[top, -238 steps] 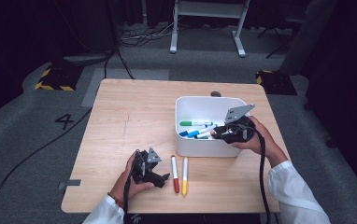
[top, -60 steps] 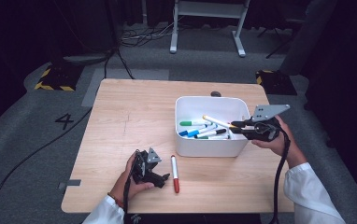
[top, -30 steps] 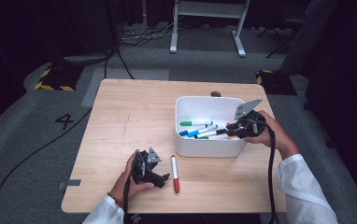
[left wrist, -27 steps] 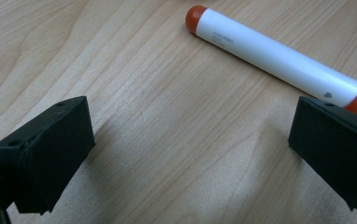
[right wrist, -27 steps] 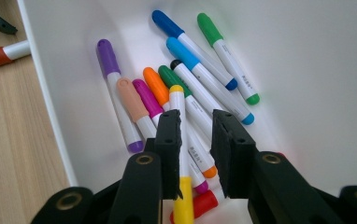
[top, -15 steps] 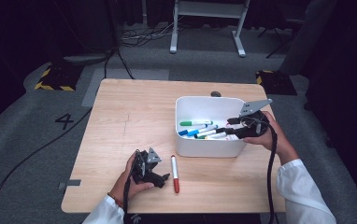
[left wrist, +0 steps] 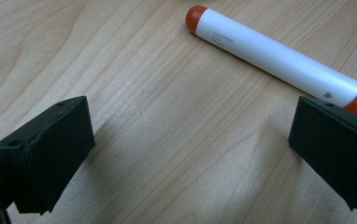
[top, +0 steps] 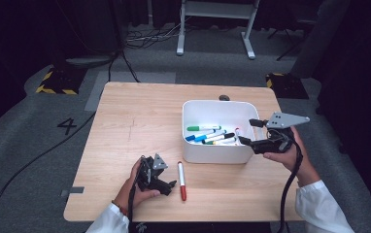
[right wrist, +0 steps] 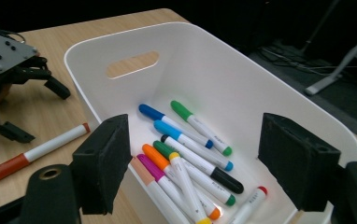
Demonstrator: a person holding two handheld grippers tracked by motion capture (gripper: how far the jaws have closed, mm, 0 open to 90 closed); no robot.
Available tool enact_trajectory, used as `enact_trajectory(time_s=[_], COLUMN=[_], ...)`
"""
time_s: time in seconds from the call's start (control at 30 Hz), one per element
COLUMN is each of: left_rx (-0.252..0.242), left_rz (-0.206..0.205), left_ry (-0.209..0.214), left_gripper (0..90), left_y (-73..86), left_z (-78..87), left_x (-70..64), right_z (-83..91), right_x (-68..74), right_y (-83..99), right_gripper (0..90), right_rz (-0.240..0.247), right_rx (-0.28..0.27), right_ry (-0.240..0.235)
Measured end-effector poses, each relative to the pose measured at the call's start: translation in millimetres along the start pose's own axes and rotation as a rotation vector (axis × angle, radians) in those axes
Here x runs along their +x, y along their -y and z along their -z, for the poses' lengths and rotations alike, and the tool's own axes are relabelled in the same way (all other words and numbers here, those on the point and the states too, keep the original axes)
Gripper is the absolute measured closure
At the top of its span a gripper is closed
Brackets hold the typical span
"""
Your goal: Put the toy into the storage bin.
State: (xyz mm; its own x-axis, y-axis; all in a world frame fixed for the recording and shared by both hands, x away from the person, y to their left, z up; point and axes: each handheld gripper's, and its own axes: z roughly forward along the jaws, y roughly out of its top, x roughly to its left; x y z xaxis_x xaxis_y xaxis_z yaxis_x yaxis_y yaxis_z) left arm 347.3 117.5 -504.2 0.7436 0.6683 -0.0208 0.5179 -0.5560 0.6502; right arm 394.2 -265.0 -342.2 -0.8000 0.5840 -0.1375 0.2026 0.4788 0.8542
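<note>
Lying lengthwise toward the table's far edge, red marker (top: 181, 174), probably cap nearest, both grippers' jaws apart.

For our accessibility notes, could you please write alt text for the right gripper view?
A white bin holds a loose pile of coloured markers, framed by the open black jaws of the right hand-held gripper. Beyond it on the wooden table lie a red marker and the left hand-held gripper.

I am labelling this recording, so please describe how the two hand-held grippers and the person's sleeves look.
Both grippers are black. The right gripper carries a grey three-cornered plate with small dark holes on top, and a black cable trails from it. The left gripper has a smaller grey plate. Their jaws end in blocky black pads. Both sleeves are white, and a thin band circles the left wrist.
</note>
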Motion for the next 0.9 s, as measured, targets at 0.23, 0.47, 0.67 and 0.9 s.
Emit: enact_trajectory(time_s=[0.23, 0.47, 0.67, 0.9], left_rx=[-0.003, -0.003, 0.000, -0.003], left_rz=[-0.006, 0.011, 0.005, 0.010], left_ry=[0.003, -0.008, -0.008, -0.011], left_gripper=[0.4, 0.4, 0.4, 0.4], left_y=[1.4, 6.9, 9.3, 12.4], left_z=[1.3, 5.8, 8.3, 10.7], left_x=[1.4, 6.5, 9.4, 12.1], right_z=[14.1, 11.6, 2.6, -19.1], right_x=[23.7, 53.2, 78.4, 103.3], right_y=[5.9, 14.2, 20.8, 30.5], right_gripper=[27.8, 28.5, 28.4, 28.3], right_rz=[-0.010, 0.028, 0.058, 0.080], right_rx=[-0.047, -0.046, -0.048, -0.016], right_ry=[0.024, -0.013, -0.061, -0.118])
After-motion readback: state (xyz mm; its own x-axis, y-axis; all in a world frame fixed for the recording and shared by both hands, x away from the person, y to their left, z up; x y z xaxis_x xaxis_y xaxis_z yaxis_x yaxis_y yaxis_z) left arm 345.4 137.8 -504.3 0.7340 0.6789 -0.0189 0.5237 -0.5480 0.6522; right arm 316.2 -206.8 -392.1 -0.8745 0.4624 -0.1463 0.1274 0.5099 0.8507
